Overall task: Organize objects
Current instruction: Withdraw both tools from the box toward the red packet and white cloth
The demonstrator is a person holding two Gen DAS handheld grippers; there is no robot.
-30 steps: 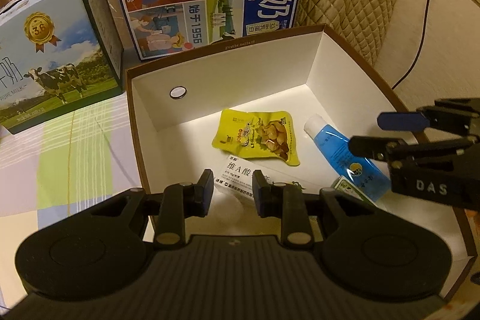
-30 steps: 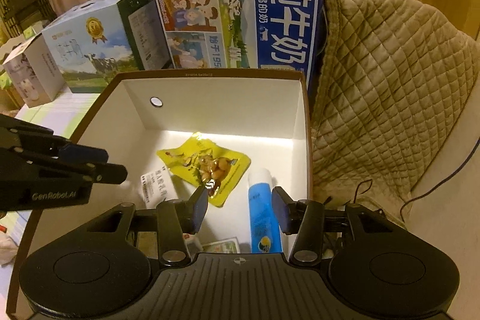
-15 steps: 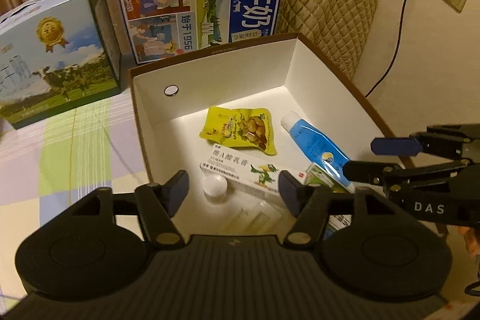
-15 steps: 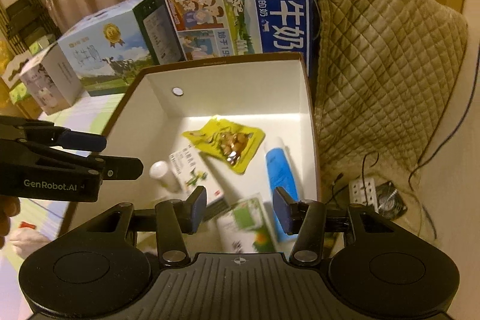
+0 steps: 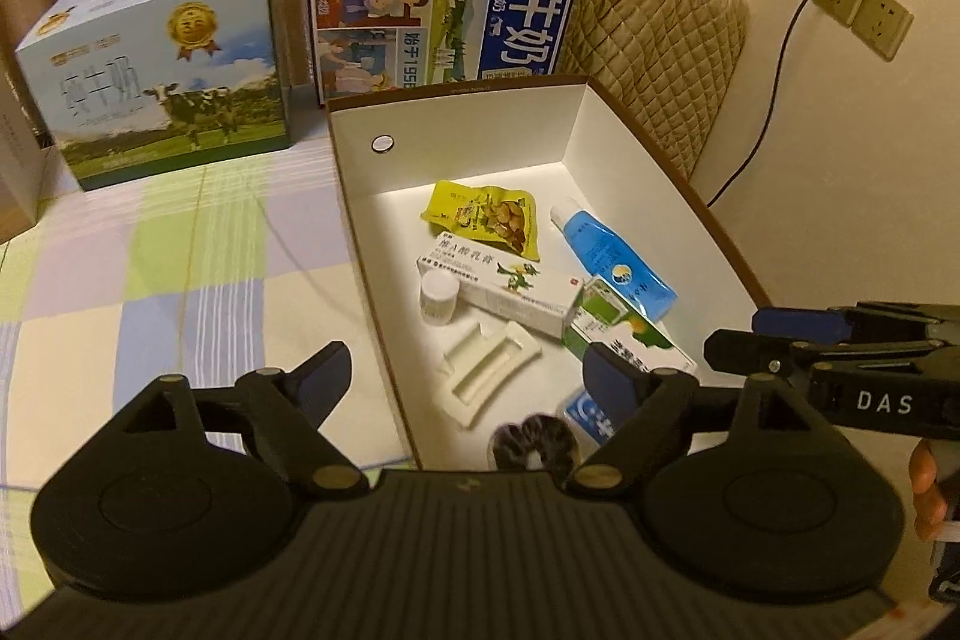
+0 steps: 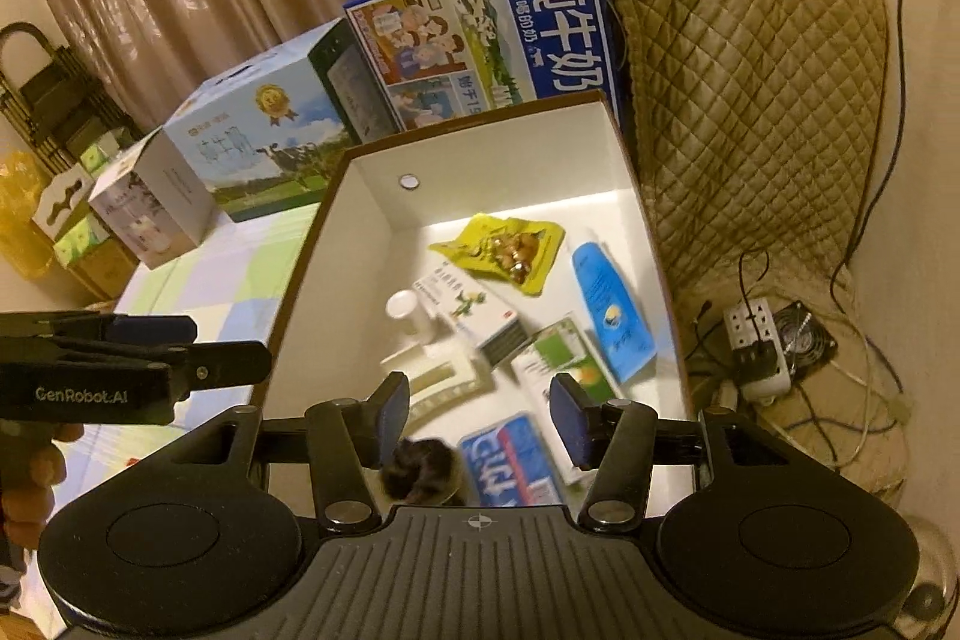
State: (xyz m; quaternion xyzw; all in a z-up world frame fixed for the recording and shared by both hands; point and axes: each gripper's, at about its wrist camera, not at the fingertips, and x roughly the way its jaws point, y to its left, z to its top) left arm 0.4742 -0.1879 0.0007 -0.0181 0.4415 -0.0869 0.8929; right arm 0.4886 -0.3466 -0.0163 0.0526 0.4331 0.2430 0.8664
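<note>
Both sets of fingers are spread wide and holding nothing: left gripper straddles the box wall, right gripper hangs over the near end, above the dark scrunchie. Everything's already in the box: snack bag, blue tube, cream carton, little bottle. Risk I see: dipping in blind could clip the wall and shove the box along the tabletop, or scatter that loose pile.

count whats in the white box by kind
snack packets: 1, yellow
tubes: 1, blue
cartons: 2, white ointment one, green one
bottles: 1, small white
plastic trays: 1
blue packs: 1
dark scrunchies: 1
total: 8
</note>
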